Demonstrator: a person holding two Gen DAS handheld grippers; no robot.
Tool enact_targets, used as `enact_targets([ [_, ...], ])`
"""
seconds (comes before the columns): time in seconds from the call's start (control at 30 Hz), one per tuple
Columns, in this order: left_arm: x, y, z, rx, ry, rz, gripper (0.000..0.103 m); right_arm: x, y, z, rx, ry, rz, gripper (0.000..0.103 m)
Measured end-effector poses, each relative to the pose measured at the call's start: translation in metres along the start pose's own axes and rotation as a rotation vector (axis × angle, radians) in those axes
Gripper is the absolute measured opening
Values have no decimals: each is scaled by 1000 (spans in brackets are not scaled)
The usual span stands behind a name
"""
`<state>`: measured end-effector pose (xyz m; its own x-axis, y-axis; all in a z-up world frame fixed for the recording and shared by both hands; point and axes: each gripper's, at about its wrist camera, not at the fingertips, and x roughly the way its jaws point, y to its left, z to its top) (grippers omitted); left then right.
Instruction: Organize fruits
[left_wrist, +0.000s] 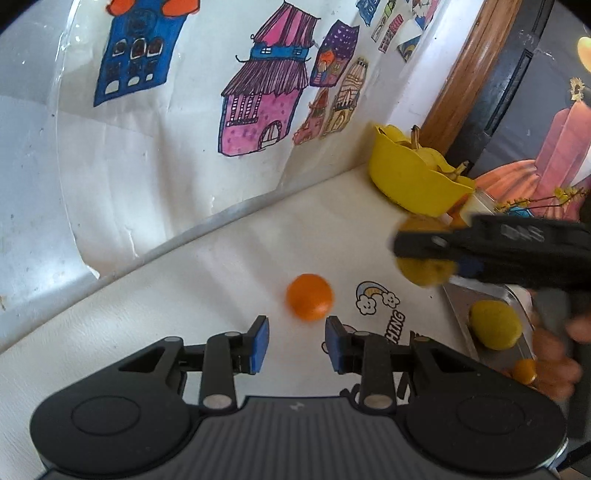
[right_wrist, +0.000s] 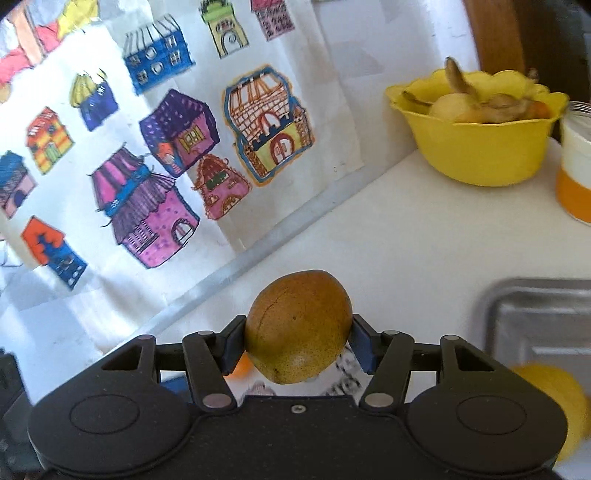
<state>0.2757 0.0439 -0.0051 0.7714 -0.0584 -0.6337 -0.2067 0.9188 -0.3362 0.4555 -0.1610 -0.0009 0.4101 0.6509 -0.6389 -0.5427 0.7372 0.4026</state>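
Right gripper (right_wrist: 297, 341) clamped on a brownish-yellow pear (right_wrist: 298, 326), blue pads pressing both flanks, fruit lifted clear of the white tabletop (right_wrist: 406, 236). Yellow scalloped bowl (right_wrist: 476, 147) sitting up at two o'clock in the right wrist view, already loaded with pears and stems, just beside an orange-and-white cup (right_wrist: 574, 166) at three o'clock. Metal tray (right_wrist: 535, 314) at four o'clock, a blurred yellow fruit (right_wrist: 550, 402) near its front edge. Over in the left wrist view, left gripper (left_wrist: 297, 343) parted and empty, nothing between the blue pads; small orange (left_wrist: 309, 297) resting on the table at twelve o'clock, just ahead of the fingertips, not touched. Same tray at three o'clock there, carrying a yellow-green lemon (left_wrist: 495, 325). Colourful house drawings (left_wrist: 258, 103) pinned across the wall behind.
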Motion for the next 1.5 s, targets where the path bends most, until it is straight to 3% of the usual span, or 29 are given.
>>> enact_targets([
  [0.17,7,-14,7,64,-54,-6,62,-23,-10,-11,15,-16,-7,60],
  [0.43,61,-57,30,270,-31,-26,63,-49,-44,-13,61,-71,-36,60],
  [0.53,80,-71,38,321,-12,-28,62,-58,-60,-14,85,-107,-42,60],
  [0.6,89,-77,40,346,17,-24,49,-65,-67,-15,83,-128,-55,61],
  [0.7,101,-82,40,345,36,-26,40,-76,-78,-18,95,-152,-66,61],
  [1.07,113,-99,38,369,23,-4,33,-102,-105,-37,153,-197,-97,61],
  [1.2,106,-107,33,332,44,-36,33,-117,-111,-46,167,-212,-108,61],
  [1.5,61,-152,2,294,61,-214,33,-156,-127,-79,180,-244,-184,61],
])
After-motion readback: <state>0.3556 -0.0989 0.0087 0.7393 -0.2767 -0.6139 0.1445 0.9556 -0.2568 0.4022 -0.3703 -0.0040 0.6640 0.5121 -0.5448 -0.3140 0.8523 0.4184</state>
